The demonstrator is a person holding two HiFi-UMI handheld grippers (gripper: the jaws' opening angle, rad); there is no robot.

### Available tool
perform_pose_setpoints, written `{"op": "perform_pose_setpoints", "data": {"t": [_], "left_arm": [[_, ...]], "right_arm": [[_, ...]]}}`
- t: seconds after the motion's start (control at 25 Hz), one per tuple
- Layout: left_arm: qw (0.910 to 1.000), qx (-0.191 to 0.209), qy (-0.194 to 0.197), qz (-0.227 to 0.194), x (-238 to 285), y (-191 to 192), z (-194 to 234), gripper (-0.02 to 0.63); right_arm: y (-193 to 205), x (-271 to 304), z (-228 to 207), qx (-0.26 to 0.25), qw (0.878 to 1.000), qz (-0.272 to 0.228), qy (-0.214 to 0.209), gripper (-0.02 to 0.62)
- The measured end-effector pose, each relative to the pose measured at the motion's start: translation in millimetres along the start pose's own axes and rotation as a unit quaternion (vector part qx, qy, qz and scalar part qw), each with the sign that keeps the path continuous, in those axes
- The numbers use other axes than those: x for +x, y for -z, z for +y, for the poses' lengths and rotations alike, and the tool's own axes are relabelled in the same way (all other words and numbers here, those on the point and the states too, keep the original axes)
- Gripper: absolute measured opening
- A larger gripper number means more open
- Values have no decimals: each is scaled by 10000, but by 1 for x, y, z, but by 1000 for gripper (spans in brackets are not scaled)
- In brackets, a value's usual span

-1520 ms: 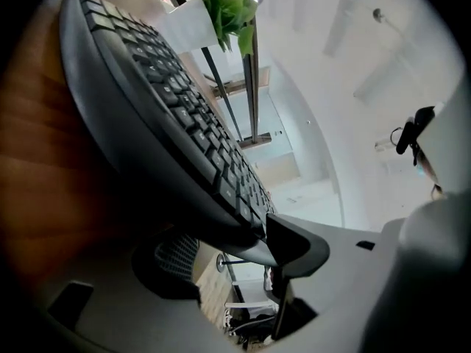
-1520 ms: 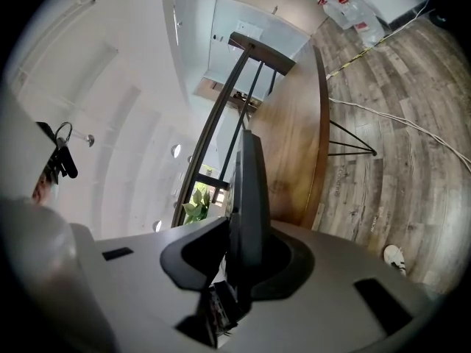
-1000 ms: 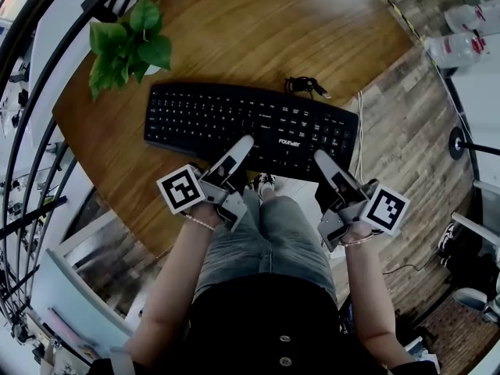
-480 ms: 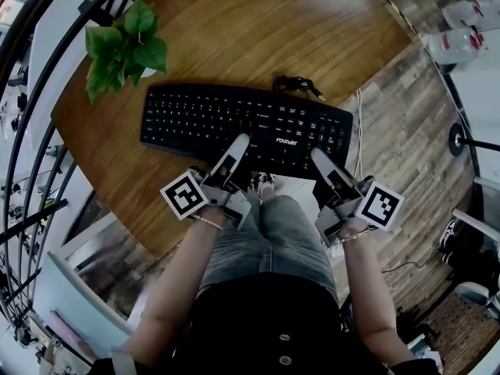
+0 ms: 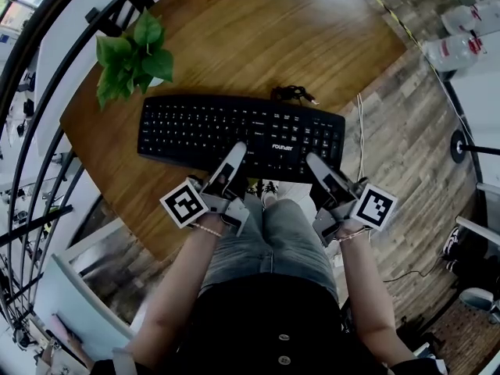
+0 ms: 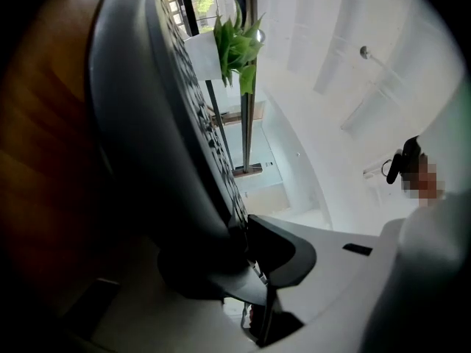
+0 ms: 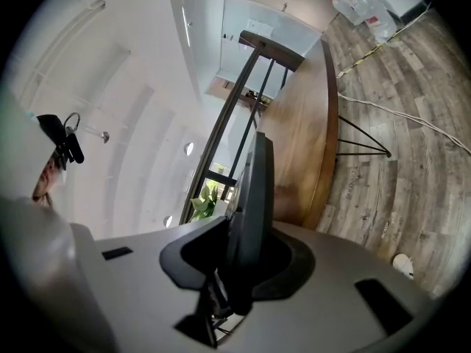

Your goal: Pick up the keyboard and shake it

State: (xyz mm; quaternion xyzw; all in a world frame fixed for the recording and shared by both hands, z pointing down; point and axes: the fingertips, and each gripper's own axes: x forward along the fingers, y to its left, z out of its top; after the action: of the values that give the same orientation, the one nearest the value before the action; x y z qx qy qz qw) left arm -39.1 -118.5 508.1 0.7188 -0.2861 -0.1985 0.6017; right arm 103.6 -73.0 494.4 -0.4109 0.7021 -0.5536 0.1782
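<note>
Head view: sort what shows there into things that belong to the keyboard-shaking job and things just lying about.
Belongs to the job:
keyboard
left gripper, jaws just closed on the keyboard's near edge
right gripper, clamped on the same edge

Just lying about:
potted plant
wooden table
white cable on the floor

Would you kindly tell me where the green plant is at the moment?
In the head view, the plant stands at the far left of the wooden table, just beyond the left end of the keyboard.
</note>
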Motion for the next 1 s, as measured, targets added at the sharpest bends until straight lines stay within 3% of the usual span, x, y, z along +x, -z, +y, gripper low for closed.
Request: {"op": "perform_pose_setpoints", "data": {"t": [0.28, 0.68, 1.0], "left_arm": [[9994, 10, 209, -285, 7, 6, 39, 115], [9962, 589, 471, -441, 2, 3, 14, 114], [9883, 1168, 822, -534, -3, 1, -5, 114]], "right_arm": [[1, 14, -37, -314, 9994, 45, -145, 109], [-3, 9, -21, -598, 9957, -179, -685, 110], [-4, 3, -6, -903, 9900, -413, -1005, 110]]}}
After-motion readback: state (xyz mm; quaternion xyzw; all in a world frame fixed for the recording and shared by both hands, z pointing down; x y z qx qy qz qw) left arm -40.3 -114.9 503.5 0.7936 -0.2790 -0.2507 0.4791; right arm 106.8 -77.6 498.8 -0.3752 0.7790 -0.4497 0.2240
